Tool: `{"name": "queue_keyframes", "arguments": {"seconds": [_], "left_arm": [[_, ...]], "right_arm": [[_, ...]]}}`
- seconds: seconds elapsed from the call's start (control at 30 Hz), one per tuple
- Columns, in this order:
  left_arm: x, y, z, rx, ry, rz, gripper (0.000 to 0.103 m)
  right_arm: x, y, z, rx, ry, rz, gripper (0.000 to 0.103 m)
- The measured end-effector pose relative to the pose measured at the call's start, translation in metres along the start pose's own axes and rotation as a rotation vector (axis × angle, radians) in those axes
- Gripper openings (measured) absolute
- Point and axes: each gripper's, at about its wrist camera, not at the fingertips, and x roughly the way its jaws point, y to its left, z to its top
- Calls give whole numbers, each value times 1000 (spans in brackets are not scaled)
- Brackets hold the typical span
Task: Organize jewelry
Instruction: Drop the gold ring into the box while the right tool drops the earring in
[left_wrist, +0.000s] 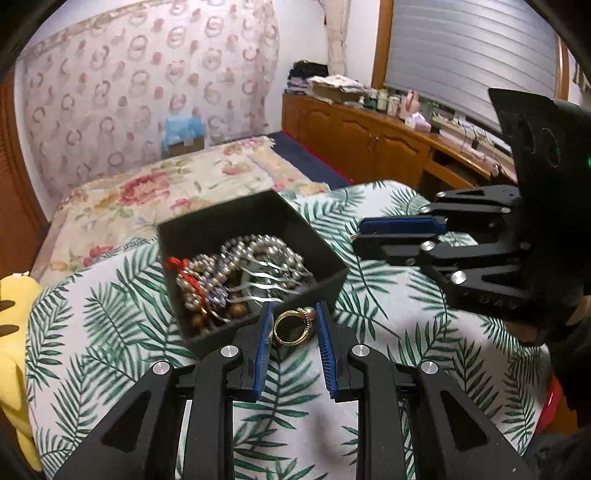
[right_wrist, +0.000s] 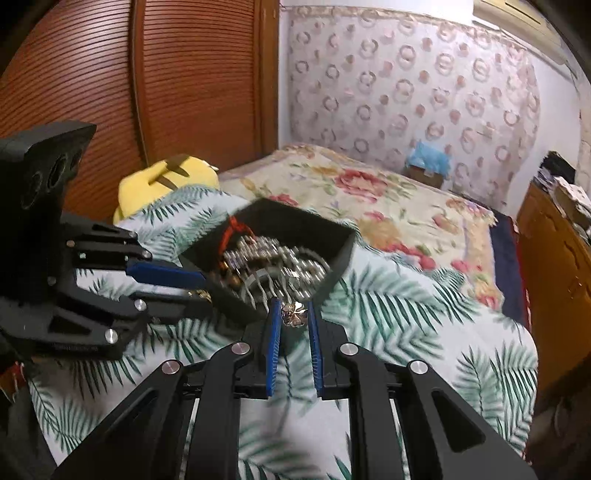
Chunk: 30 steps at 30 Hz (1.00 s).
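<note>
A black open box (left_wrist: 317, 280) sits on the leaf-print cover, filled with pearl strands, beads, a red cord and a silver comb (left_wrist: 266, 280). My left gripper (left_wrist: 294, 323) is shut on a gold ring (left_wrist: 291, 326) with a pearl, held just at the box's near rim. My right gripper (right_wrist: 293, 314) is shut on a small silver flower-shaped piece (right_wrist: 294, 314), held at the box's (right_wrist: 343, 251) near corner. The right gripper also shows in the left wrist view (left_wrist: 360, 234), right of the box. The left gripper shows in the right wrist view (right_wrist: 192, 284), left of the box.
A yellow plush toy (right_wrist: 166, 181) lies left of the box. A floral bedspread (left_wrist: 166, 188) lies beyond it. A wooden cabinet (left_wrist: 369, 133) with clutter stands at the right, and a wooden slatted door (right_wrist: 129, 74) at the left.
</note>
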Motion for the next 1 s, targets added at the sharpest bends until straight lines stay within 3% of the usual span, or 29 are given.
{"name": "queue_keyframes", "arguments": {"seconds": [0.37,0.57,1.0], "left_arm": [[-7,25,14,-44,-48,42,22],[1,32,24,-54,-52,71,22],[30,42,47,-83,-41,113,24]], "right_arm": [[30,1,15,15,10,31,17],[26,-6,13,42,-9,30,27],[4,-22,-7,104,-24,-15,27]]}}
